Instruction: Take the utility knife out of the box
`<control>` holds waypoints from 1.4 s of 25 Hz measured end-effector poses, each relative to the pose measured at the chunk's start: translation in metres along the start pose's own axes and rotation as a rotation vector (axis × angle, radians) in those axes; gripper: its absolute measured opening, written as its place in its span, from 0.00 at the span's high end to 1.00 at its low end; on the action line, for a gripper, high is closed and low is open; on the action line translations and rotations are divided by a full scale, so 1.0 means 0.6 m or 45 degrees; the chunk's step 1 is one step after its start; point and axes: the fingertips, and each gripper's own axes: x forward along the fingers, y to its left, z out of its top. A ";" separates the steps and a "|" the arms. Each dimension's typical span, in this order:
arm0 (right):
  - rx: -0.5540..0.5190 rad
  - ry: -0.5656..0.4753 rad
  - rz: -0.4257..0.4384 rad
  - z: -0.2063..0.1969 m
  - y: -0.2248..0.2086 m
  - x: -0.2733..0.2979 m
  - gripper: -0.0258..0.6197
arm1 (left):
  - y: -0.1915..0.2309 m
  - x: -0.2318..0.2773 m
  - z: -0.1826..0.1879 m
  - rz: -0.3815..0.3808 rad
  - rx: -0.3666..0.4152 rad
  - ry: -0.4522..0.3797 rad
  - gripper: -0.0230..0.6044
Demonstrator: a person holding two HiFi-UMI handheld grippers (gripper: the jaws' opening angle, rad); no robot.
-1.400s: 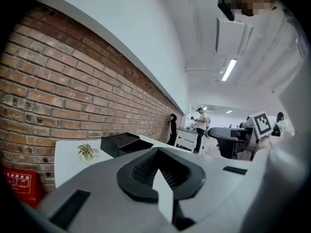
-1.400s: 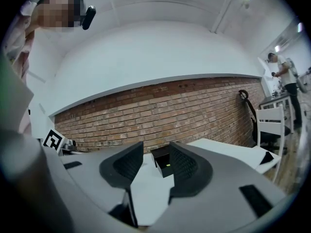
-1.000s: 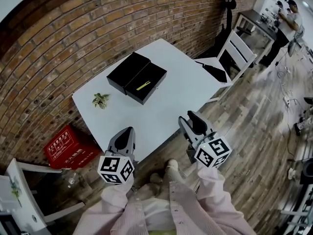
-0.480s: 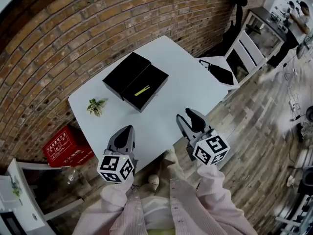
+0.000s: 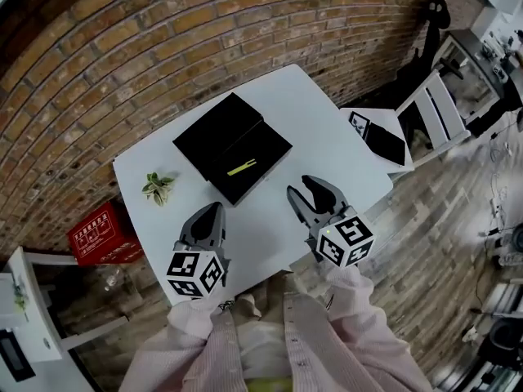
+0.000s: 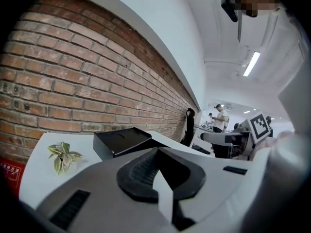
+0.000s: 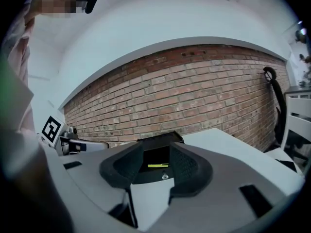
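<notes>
An open black box [image 5: 233, 147] lies on the white table [image 5: 327, 137], its lid beside the base. A yellow-green utility knife [image 5: 242, 167] rests inside the base. My right gripper [image 5: 309, 193] hovers open over the table's near edge, just right of the box and apart from it. Through its jaws I see the box [image 7: 158, 147] and the knife [image 7: 158, 165] straight ahead. My left gripper [image 5: 207, 219] is shut and holds nothing, near the front edge below the box. In the left gripper view its tips [image 6: 158, 152] point past the box [image 6: 124, 140].
A small leafy sprig [image 5: 157, 188] lies on the table left of the box. A red crate [image 5: 102, 235] sits on the floor at the left. A white stool with a black slab [image 5: 380, 141] and white furniture [image 5: 429, 109] stand at the right. Brick wall behind.
Both grippers have moved forward from off the table's near edge to over it, closer to the box. The right stays open, the left stays shut.
</notes>
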 end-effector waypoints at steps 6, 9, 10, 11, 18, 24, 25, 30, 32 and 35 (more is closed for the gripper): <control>-0.035 0.074 0.111 -0.001 -0.025 0.063 0.73 | 0.023 0.036 -0.001 0.090 -0.042 0.009 0.98; -0.049 0.105 0.165 -0.003 -0.033 0.089 0.73 | 0.033 0.050 -0.003 0.135 -0.071 0.014 0.98; -0.054 0.116 0.183 -0.004 -0.036 0.096 0.73 | 0.035 0.055 -0.004 0.148 -0.078 0.017 0.98; -0.059 0.127 0.200 -0.005 -0.039 0.103 0.73 | 0.037 0.060 -0.005 0.159 -0.084 0.019 0.98; -0.107 0.190 0.301 -0.012 -0.058 0.145 0.73 | 0.046 0.093 -0.013 0.220 -0.103 0.027 0.98; -0.219 0.255 0.406 -0.011 -0.049 0.183 0.73 | 0.063 0.102 -0.015 0.266 -0.125 0.037 0.98; -0.238 0.268 0.423 -0.012 -0.046 0.189 0.73 | 0.067 0.103 -0.016 0.273 -0.131 0.041 0.98; -0.360 0.352 0.522 -0.024 -0.027 0.228 0.73 | 0.083 0.116 -0.018 0.269 -0.152 0.047 0.98; -0.416 0.399 0.564 -0.032 -0.016 0.244 0.73 | 0.091 0.122 -0.016 0.258 -0.154 0.052 0.98; -0.537 0.497 0.638 -0.056 0.000 0.260 0.73 | 0.101 0.129 -0.019 0.250 -0.171 0.057 0.98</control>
